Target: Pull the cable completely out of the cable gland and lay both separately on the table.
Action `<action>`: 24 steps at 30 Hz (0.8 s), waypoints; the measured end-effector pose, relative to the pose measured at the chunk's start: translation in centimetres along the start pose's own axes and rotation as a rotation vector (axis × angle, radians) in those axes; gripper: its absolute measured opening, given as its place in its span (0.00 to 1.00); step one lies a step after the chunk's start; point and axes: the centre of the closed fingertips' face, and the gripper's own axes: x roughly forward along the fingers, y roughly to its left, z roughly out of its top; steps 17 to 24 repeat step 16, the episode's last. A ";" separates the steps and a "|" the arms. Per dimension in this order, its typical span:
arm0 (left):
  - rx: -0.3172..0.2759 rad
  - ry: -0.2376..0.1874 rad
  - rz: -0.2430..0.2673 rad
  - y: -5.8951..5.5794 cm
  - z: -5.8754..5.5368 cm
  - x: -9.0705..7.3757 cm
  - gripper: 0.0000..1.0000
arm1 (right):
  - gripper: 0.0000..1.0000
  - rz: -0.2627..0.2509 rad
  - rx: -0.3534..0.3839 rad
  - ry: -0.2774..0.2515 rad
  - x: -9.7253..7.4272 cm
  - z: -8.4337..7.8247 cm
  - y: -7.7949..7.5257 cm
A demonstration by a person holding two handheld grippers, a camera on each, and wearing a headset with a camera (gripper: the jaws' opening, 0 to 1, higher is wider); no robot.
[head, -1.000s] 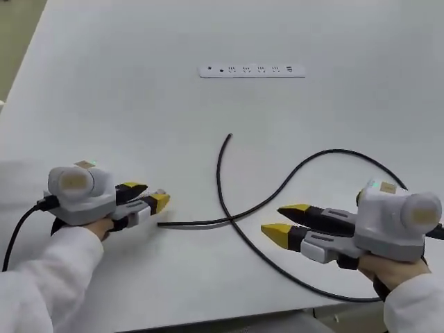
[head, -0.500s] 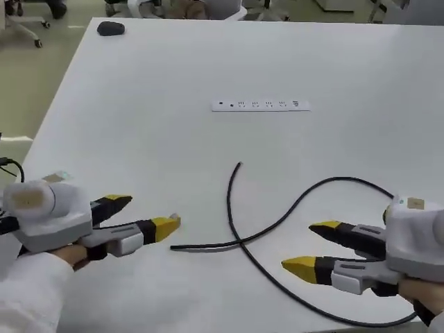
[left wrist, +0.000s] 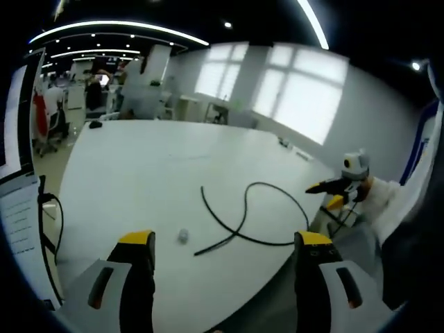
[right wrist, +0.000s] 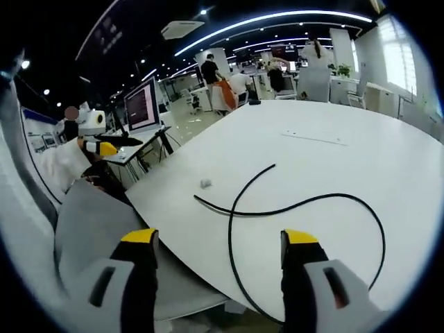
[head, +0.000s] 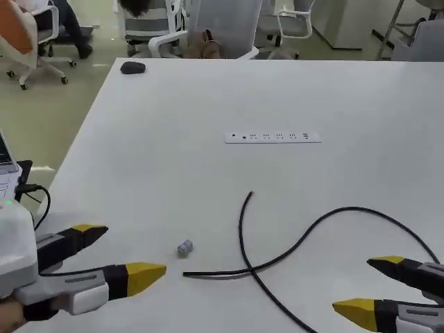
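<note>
Left claw [head: 119, 252]: I see its two yellow-tipped jaws spread wide apart. They hold nothing and touch nothing.
Right claw [head: 368, 284]: its jaws are also apart and empty.
Cable gland [head: 184, 248]: a small grey piece lying alone on the white desk [head: 173, 139]. It sits just beyond the left claw's tips, a little to their right, between that claw and the nearest cable end. It is well apart from the right claw.
Cable [head: 298, 243]: black and loose on the desk, crossing over itself once. One end points at the gland, close to it but not touching. The long curve sweeps away toward the right claw and passes just ahead of its tips.
Left hand pose: it holds the claw low at the near left edge of the desk, with the jaws pointing right toward the gland.
Right hand pose: it holds the claw low at the near right edge, with the jaws pointing left toward the cable.
Power strip [head: 272, 137]: white, flat on the desk, well beyond both claws.
</note>
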 end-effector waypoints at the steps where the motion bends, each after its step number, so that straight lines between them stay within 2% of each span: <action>1: -0.012 0.004 -0.004 -0.4 -0.3 -0.4 0.85 | 0.77 0.000 -0.001 -0.001 -0.1 0.0 0.1; 4: -0.031 -0.008 0.007 -0.6 -0.9 -1.4 0.86 | 0.79 0.000 -0.020 0.040 -0.5 -0.9 0.8; 10: -0.063 0.013 0.052 0.4 -2.4 -2.7 0.85 | 0.81 0.013 -0.021 0.089 -0.4 -2.3 1.4; 16: -0.077 0.000 0.075 1.2 -2.2 -3.4 0.84 | 0.81 0.015 -0.009 0.091 0.0 -2.5 1.4; 24: -0.077 0.000 0.075 1.2 -2.2 -3.4 0.84 | 0.81 0.015 -0.009 0.091 0.0 -2.5 1.4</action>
